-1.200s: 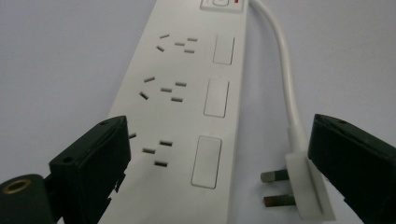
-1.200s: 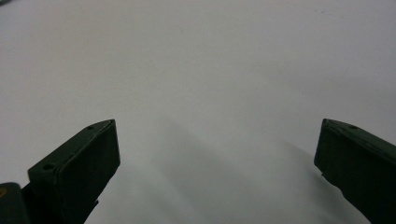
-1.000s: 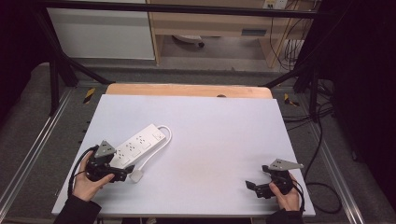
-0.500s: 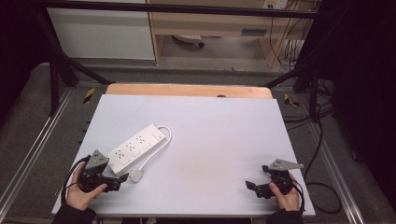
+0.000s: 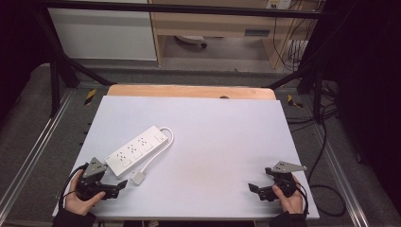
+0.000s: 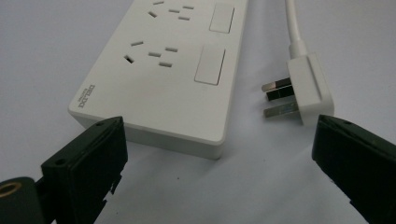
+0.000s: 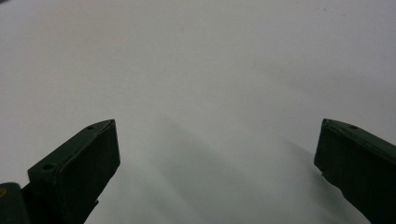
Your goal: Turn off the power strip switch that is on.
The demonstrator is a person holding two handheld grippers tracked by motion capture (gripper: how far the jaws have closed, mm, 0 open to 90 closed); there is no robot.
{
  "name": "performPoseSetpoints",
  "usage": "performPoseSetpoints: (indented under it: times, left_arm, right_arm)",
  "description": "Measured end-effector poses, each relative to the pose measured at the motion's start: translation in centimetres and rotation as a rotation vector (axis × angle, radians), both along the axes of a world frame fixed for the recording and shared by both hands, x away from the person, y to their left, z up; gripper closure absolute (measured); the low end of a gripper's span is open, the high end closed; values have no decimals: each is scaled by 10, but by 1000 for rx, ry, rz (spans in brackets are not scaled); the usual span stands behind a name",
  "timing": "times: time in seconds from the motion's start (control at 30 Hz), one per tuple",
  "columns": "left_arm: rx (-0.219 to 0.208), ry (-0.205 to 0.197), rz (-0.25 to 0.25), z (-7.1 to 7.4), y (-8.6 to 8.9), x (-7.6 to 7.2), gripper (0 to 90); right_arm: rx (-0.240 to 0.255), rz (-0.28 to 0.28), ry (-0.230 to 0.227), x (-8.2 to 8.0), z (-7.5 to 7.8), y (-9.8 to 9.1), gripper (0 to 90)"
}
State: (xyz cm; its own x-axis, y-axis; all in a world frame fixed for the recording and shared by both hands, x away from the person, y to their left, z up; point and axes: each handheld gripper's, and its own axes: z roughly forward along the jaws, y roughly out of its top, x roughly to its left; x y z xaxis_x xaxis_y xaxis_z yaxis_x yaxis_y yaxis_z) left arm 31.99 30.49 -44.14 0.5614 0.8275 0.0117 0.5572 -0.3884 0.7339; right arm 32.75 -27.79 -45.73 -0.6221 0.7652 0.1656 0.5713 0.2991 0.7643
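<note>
A white power strip (image 5: pixel 137 150) lies slantwise on the left half of the table (image 5: pixel 222 142), its plug (image 6: pixel 306 88) loose beside its near end. Both the left tool (image 5: pixel 122 184) and right tool (image 5: pixel 252 187) sit released, grasping nothing (the right well apart). The strip looks rigid, light and smooth, so I'd pinch it across its narrow sides; the cord (image 5: pixel 158 153) is limp and will trail.

Table (image 5: pixel 222 142): pale grey-white top, wooden edge strip along the 12 o'clock side. On it: one white power strip (image 5: pixel 137 150), lying flat toward 8 o'clock, diagonal; its white cord (image 5: pixel 158 153) looped alongside; its white plug (image 5: pixel 138 178) flat just beside the strip's near end.
</note>
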Motion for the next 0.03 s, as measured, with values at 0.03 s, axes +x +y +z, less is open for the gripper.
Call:
performPoseSetpoints:
  times: [0.03]
  left_arm:
    - [0, 0, 0, 0, 0, 0, 32]
  right_arm:
    - [0, 0, 0, 0, 0, 0, 6]
